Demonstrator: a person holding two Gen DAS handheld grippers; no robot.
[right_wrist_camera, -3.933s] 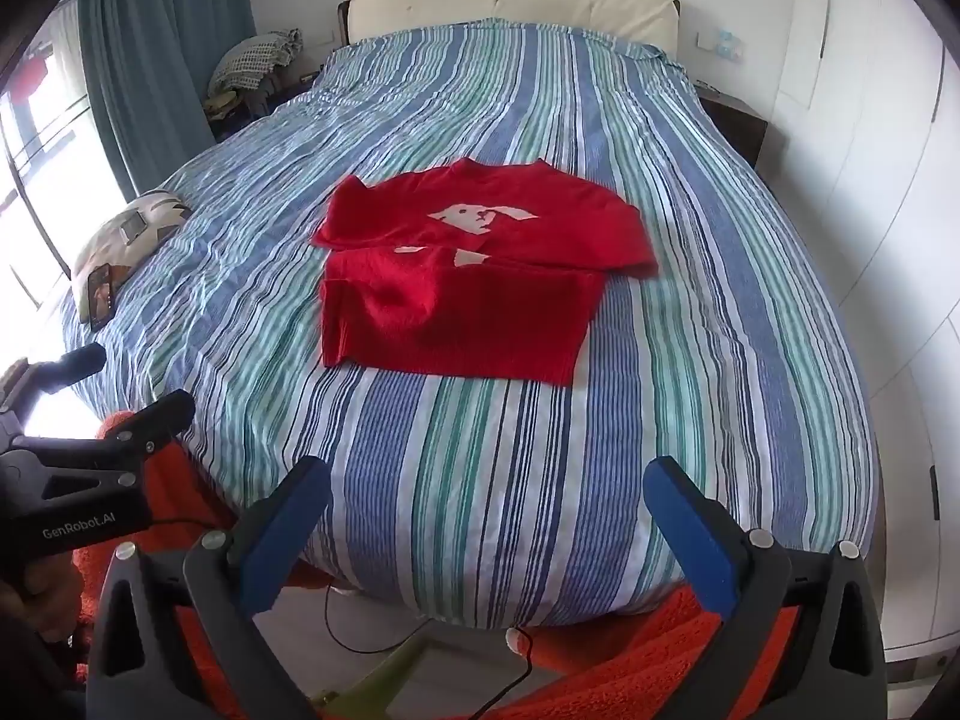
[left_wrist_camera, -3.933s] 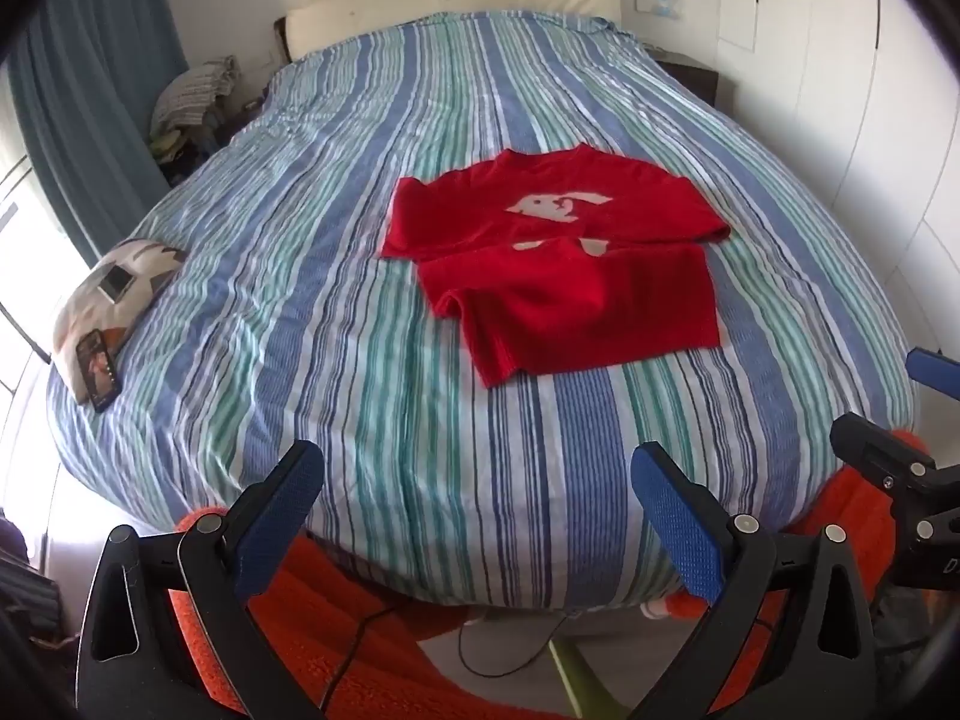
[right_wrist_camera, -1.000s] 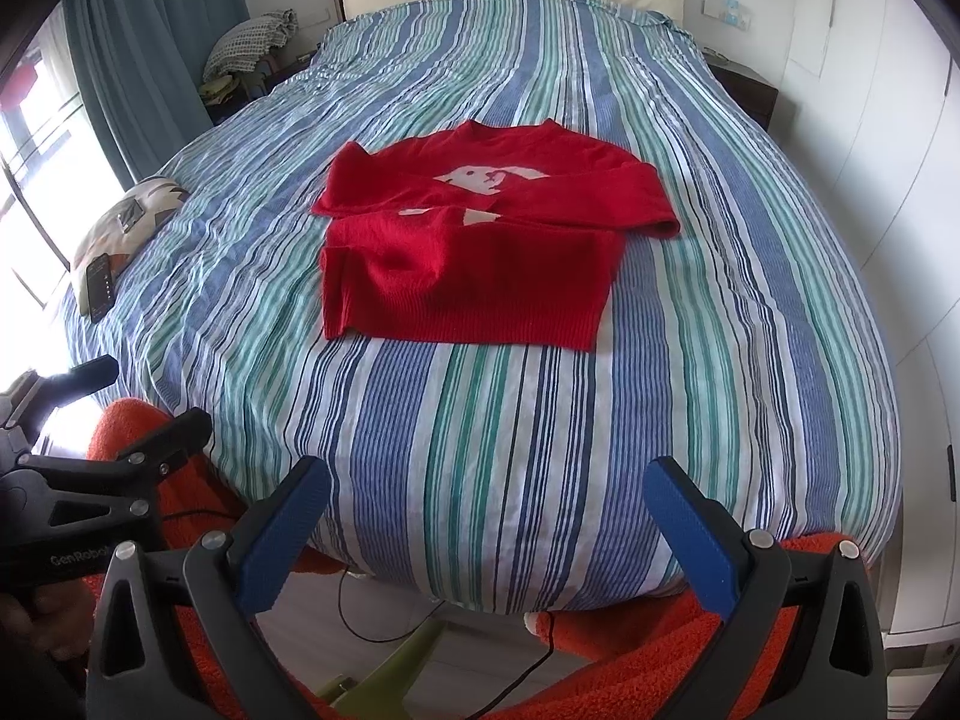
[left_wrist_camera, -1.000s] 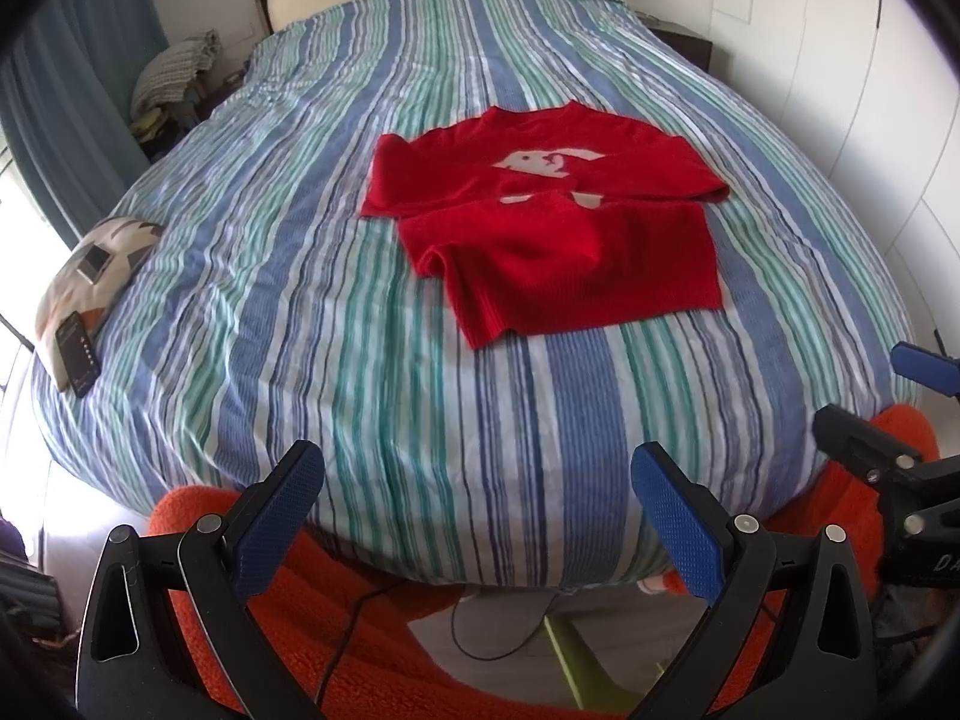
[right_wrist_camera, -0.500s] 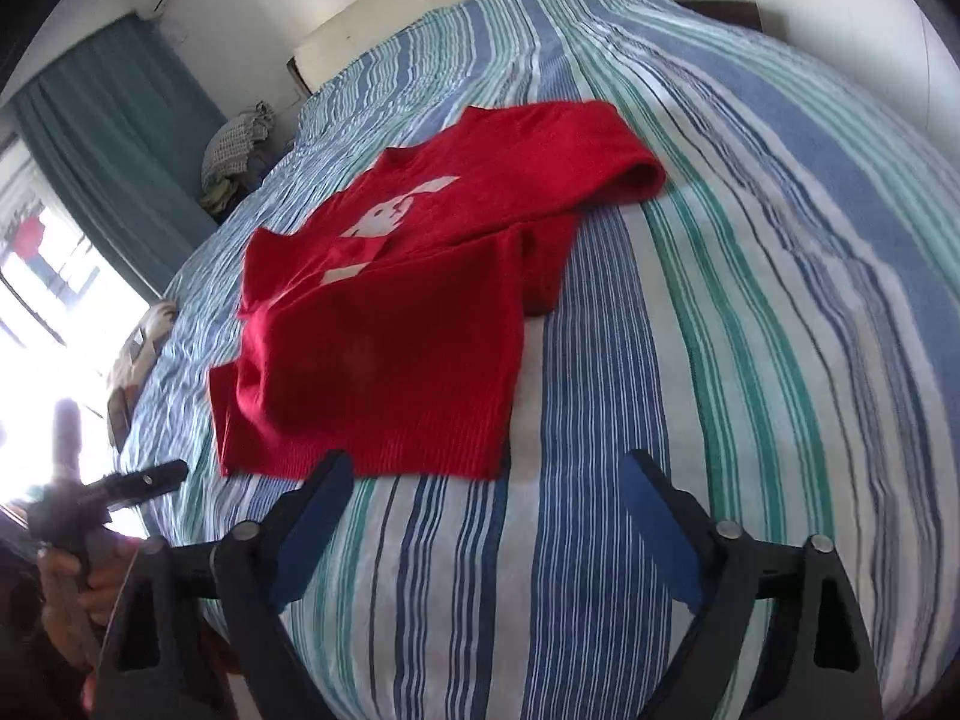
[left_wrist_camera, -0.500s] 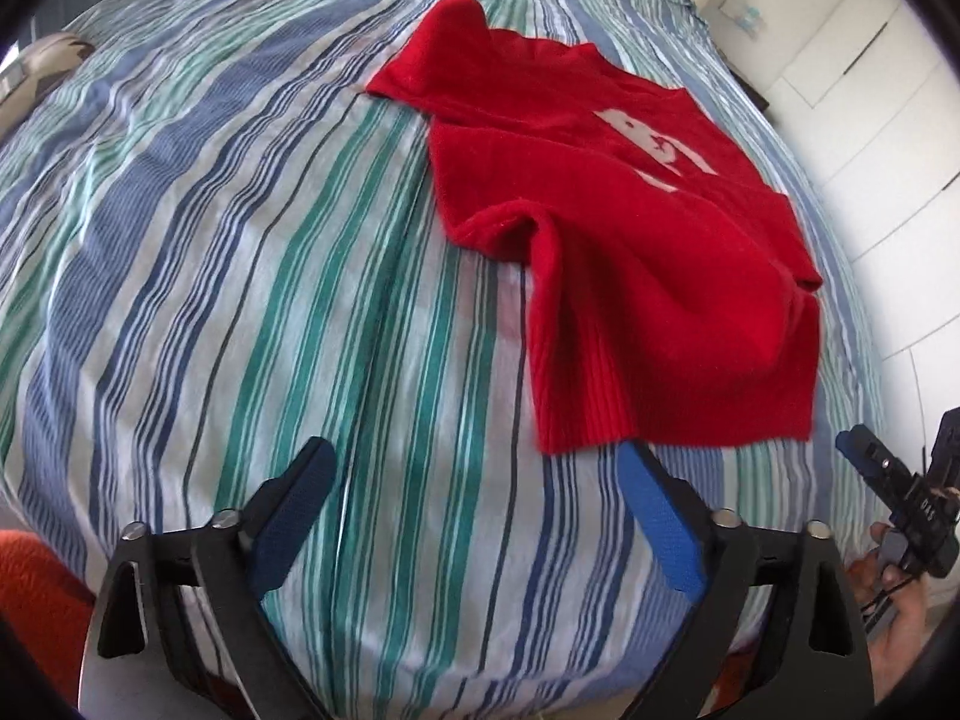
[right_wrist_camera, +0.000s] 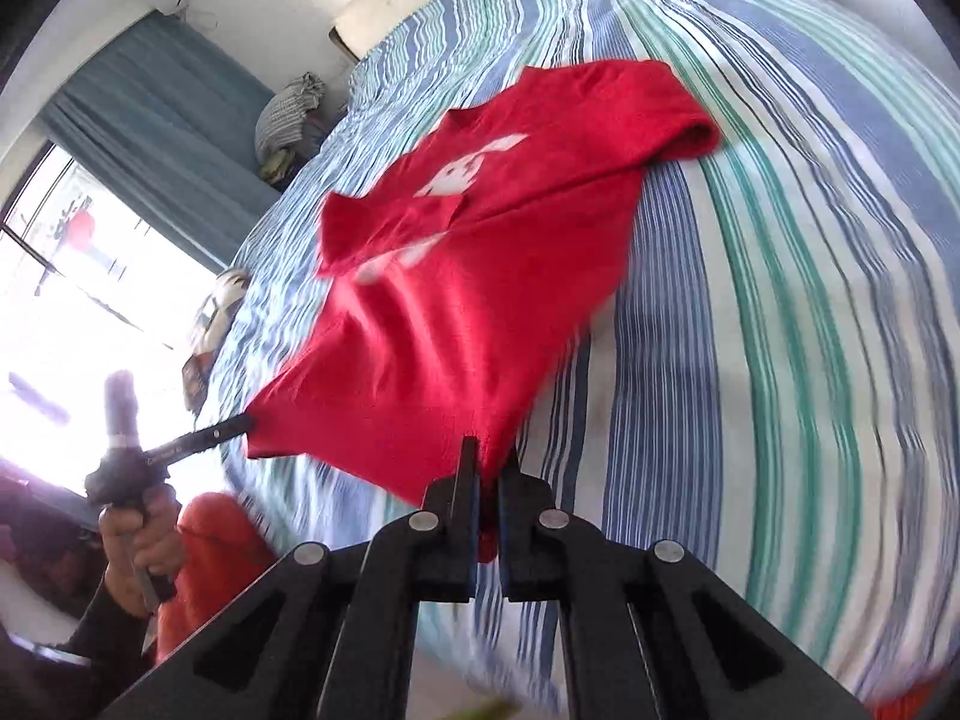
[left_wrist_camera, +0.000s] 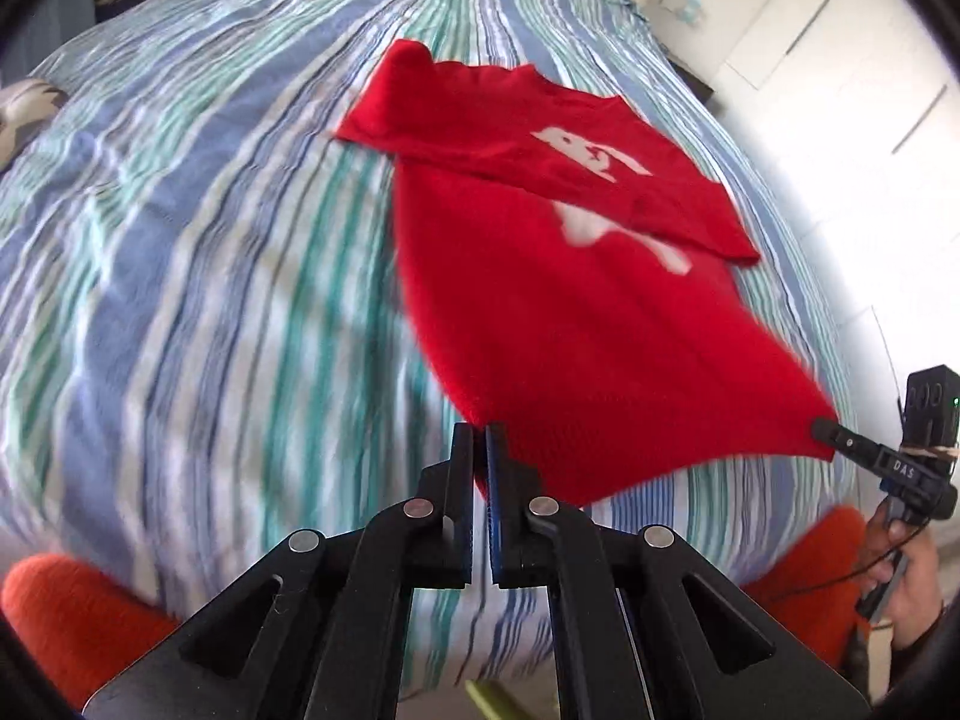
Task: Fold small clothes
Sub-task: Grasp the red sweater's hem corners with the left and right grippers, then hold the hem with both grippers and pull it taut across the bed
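We gripped the red sweater's hem at both corners.
Our left claw (left_wrist_camera: 480, 438) and right claw (right_wrist_camera: 489, 450) each clamped a near corner of the red sweater (left_wrist_camera: 576, 300), which stretched away ahead over the striped bed (left_wrist_camera: 180, 240); blur hid the fabric's edges.

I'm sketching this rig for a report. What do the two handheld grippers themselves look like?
Both the left gripper and right gripper are black angular linkages with silver pivot pins and blue finger pads. The right one, seen side-on, has white lettering, a boxy camera with a green light, and a thin cable.
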